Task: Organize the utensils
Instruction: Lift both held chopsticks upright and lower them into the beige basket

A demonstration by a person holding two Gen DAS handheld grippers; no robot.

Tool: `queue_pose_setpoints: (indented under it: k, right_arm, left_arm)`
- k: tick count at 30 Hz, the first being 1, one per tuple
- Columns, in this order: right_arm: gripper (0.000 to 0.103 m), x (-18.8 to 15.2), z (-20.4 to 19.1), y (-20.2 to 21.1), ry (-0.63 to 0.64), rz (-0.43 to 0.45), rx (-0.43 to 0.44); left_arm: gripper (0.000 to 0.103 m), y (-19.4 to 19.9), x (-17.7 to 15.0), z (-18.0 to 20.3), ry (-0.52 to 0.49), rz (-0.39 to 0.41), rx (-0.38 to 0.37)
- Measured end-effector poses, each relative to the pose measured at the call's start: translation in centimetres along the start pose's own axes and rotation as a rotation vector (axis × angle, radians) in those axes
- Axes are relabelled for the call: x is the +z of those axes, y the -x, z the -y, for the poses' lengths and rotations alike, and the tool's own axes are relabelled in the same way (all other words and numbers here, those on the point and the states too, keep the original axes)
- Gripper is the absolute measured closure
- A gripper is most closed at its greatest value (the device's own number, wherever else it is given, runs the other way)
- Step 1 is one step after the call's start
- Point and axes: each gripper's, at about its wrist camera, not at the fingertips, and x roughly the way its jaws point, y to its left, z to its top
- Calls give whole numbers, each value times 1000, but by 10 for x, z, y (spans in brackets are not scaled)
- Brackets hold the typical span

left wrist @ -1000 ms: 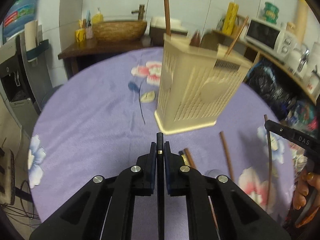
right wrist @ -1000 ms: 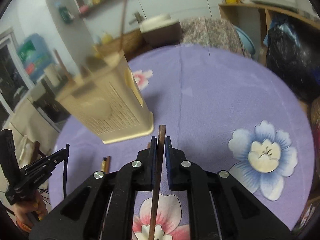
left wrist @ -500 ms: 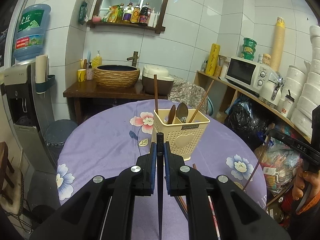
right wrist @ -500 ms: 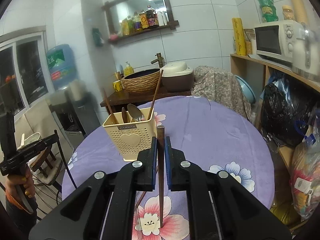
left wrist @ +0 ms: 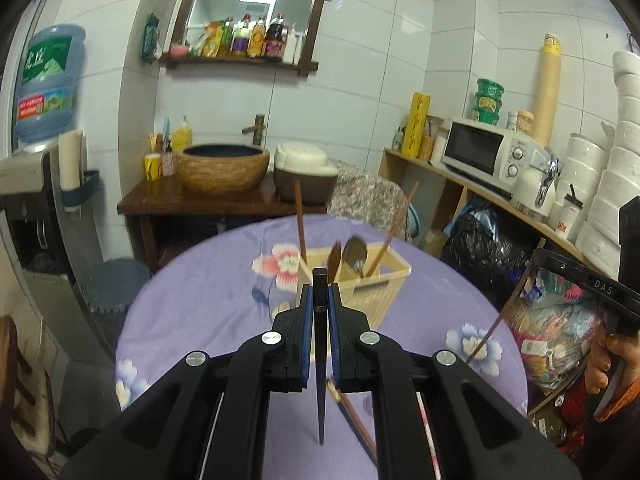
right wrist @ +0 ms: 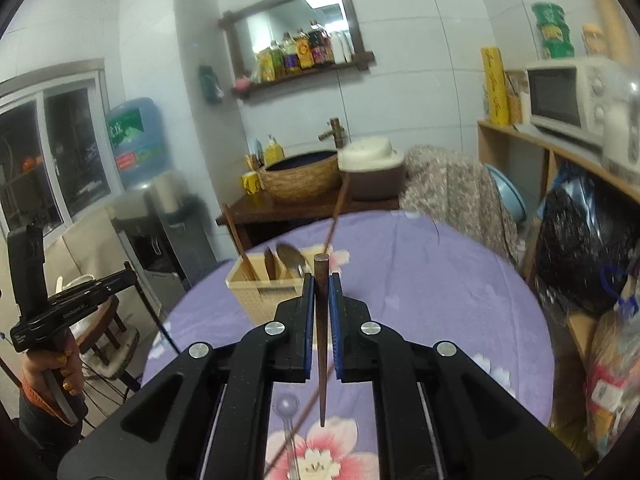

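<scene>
Carrying a chopstick in each gripper is where this looks to be, so I'd call it the transport step, with the drop into the holder not yet done. The left gripper (left wrist: 320,300) is clenched on a black chopstick (left wrist: 319,360), and the right gripper (right wrist: 321,300) is clamped on a brown chopstick (right wrist: 321,340); both jaws are pinched tight with only the stick between the blue pads. Each stick runs straight down the middle of its view, blunt thick end poking out just past the fingertips toward the far side, thin pointed end trailing back toward the camera and hanging above the purple tablecloth (left wrist: 208,300). So the long axis lines up with the gripper's own pointing direction, tilted a bit downward. The cream utensil holder (left wrist: 372,292) sits farther out on the table, just beyond the fingertips in both views, with a spoon (left wrist: 355,254) and a few sticks already standing in it. A couple more loose sticks (left wrist: 352,416) lie near on the cloth. My guess for the next move: the sticks need tipping toward upright over the holder's open top before letting go, since poking them in nearly level would probably just hit the wall or the stuff already inside.
</scene>
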Motion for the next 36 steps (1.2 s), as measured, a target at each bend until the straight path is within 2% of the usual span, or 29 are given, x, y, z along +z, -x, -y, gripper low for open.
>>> queue_pose_setpoints:
  k: [4, 6, 8, 11, 13, 17, 22, 28, 32, 36]
  right_arm:
    - [95, 67, -22, -5, 26, 63, 33]
    - [95, 99, -31, -11, 35, 91, 23]
    - [95, 129, -41, -20, 47, 124, 4]
    - [95, 155, -48, -38, 47, 140, -5]
    - [95, 160, -48, -51, 41, 128, -8]
    - [95, 143, -43, -88, 36, 57, -20]
    - [95, 99, -28, -134, -2, -50, -26]
    - [95, 70, -13, -150, -30, -85, -43]
    - [95, 61, -7, -156, -31, -85, -59]
    - [95, 57, -3, -159, -34, -83, -65]
  left_arm:
    - [94, 3, 60, 5, 15, 71, -15]
    - [94, 1, 90, 6, 45, 92, -41]
    - [94, -4, 113, 9, 62, 121, -31]
    - [94, -16, 133, 13, 73, 155, 7]
    - [94, -28, 138, 15, 82, 157, 14]
    - [94, -59, 121, 16, 67, 115, 43]
    - [94, -101, 82, 11, 62, 5, 64]
    - [94, -128, 50, 1, 78, -85, 64]
    - [94, -133, 44, 2, 61, -79, 87]
    - [93, -131, 48, 3, 66, -85, 78]
